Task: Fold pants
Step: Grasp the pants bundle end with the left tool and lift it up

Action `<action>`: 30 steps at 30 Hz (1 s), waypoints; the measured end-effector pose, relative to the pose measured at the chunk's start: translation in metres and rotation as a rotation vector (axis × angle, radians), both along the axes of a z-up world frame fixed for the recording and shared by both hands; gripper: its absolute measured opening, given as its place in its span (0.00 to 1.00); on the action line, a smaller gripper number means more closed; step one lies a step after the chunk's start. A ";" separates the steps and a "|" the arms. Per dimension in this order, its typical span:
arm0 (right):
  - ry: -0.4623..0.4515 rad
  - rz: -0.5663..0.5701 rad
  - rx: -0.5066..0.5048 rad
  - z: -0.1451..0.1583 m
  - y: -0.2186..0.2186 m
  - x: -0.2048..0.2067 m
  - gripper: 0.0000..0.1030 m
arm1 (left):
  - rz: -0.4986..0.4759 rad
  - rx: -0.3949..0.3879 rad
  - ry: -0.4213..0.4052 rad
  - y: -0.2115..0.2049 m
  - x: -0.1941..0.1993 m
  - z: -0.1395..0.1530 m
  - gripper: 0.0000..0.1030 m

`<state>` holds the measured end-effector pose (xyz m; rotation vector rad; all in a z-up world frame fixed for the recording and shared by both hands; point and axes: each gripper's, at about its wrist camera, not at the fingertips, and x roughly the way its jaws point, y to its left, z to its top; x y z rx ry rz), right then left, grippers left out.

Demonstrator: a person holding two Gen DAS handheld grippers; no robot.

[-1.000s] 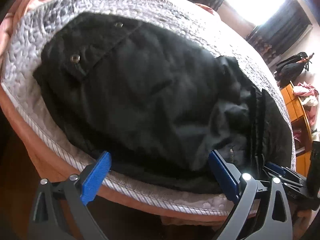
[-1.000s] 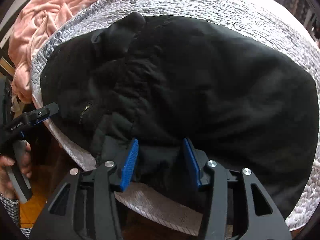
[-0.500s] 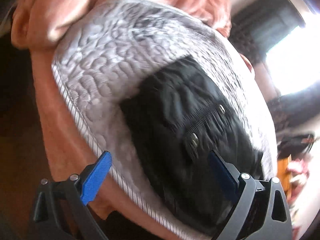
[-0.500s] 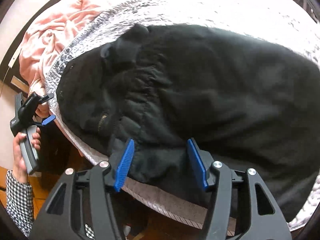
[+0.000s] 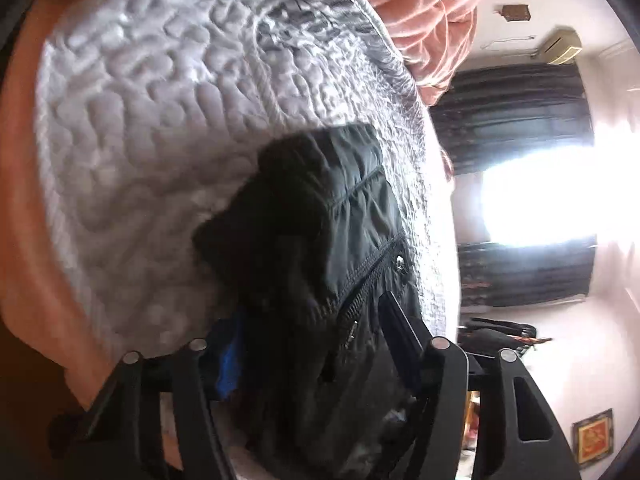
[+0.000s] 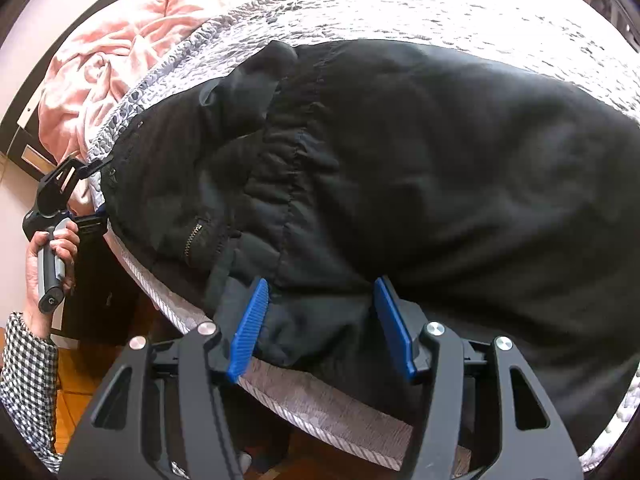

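Note:
Black pants (image 6: 400, 160) lie bunched across a grey quilted mattress (image 6: 440, 8), with a zip pocket near the bed's edge. My right gripper (image 6: 320, 284) straddles a fold of the cloth at the near edge. Its blue pads stand apart beside the fold and do not squeeze it. In the left wrist view the pants (image 5: 340, 240) end in a gathered corner that fills the gap of my left gripper (image 5: 310, 320). Its jaws are closing and the cloth hides most of one pad. From the right wrist view the left gripper (image 6: 98, 194) brackets the pants' far-left edge.
A pink blanket (image 6: 120, 40) is heaped at the head of the bed, also behind the mattress (image 5: 140, 120). A hand (image 6: 48, 248) in a checked sleeve holds the left gripper's handle. Wooden floor lies below the bed edge. A bright window (image 5: 540, 196) with dark curtains is at the right.
The left gripper swung to the pants' end, rolled over, and its jaws narrowed around the cloth edge. The right gripper's jaws widened slightly; it stayed in place.

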<state>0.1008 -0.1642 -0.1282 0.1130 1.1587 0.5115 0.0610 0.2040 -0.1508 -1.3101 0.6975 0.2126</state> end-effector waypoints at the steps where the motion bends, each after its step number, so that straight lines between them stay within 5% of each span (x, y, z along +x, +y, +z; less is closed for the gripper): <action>1: 0.000 0.002 -0.002 0.000 0.000 0.000 0.54 | 0.012 0.005 0.028 0.001 0.002 -0.004 0.59; 5: -0.004 0.009 -0.003 -0.001 0.001 -0.001 0.55 | 0.072 -0.069 0.019 0.006 0.007 -0.021 0.58; 9: -0.003 0.011 0.000 -0.002 0.000 -0.001 0.55 | 0.064 -0.021 0.005 0.000 0.011 -0.007 0.30; 12: -0.008 0.010 0.000 -0.003 0.001 -0.002 0.55 | 0.057 0.033 0.021 -0.004 0.014 0.002 0.23; 17: -0.007 0.007 0.006 -0.002 0.001 -0.003 0.56 | 0.044 0.117 -0.013 -0.013 0.028 0.029 0.18; 30: -0.075 -0.045 0.092 0.038 -0.021 -0.016 0.60 | -0.234 0.471 -0.281 -0.110 0.055 0.154 0.18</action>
